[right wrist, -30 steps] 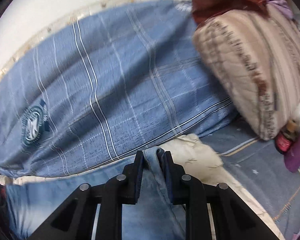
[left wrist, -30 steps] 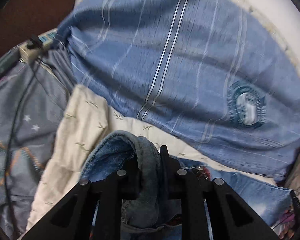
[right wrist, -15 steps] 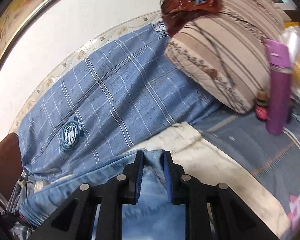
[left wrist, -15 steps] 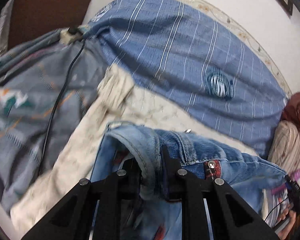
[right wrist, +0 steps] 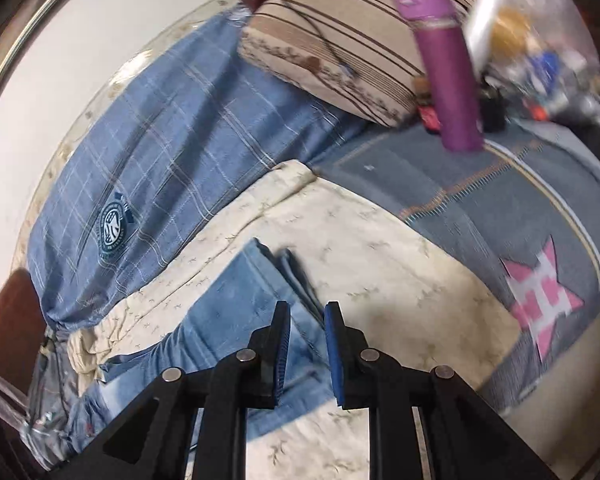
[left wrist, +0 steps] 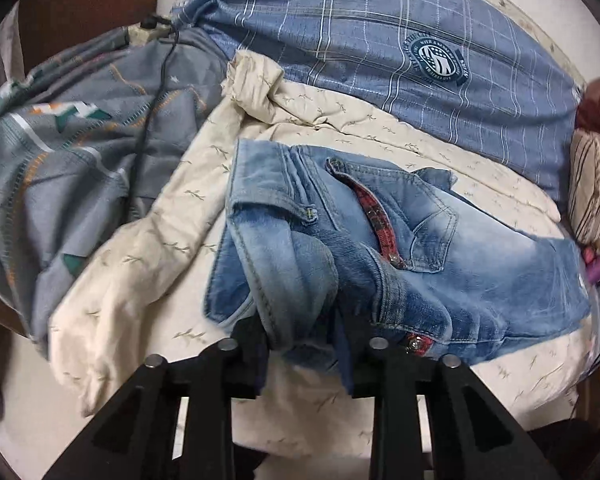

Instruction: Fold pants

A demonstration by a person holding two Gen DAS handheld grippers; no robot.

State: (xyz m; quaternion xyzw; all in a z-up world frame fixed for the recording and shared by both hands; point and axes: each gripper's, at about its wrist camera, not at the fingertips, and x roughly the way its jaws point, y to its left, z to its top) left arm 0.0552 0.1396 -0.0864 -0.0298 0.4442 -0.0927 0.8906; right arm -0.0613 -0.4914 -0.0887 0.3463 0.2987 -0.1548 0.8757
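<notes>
Garment: faded light-blue denim pants (left wrist: 440,248), waistband end bunched and partly folded over, red plaid lining showing at the fly; lying on the cream sheet.
Leg end: seen from the right wrist camera, the same pants (right wrist: 228,304) run flat and diagonal across the sheet.
Support: cream leaf-print sheet (left wrist: 148,240), rumpled, over a grey patterned bedspread (left wrist: 60,152).
Left gripper (left wrist: 300,332): black fingers spread moderately, a thick wad of waistband denim filling the gap between them; whether they grip it cannot be told.
Right gripper (right wrist: 306,316): blue-padded fingers parted, nothing between them; hovering over the leg fabric.
Backdrop: blue plaid pillow with round crest (left wrist: 380,60) beyond the pants, against the wall.
Adjacent: beige striped pillow (right wrist: 340,48); upright purple cylindrical bottle (right wrist: 448,72) beside it.
Other: black cable (left wrist: 156,92) across the bedspread.
</notes>
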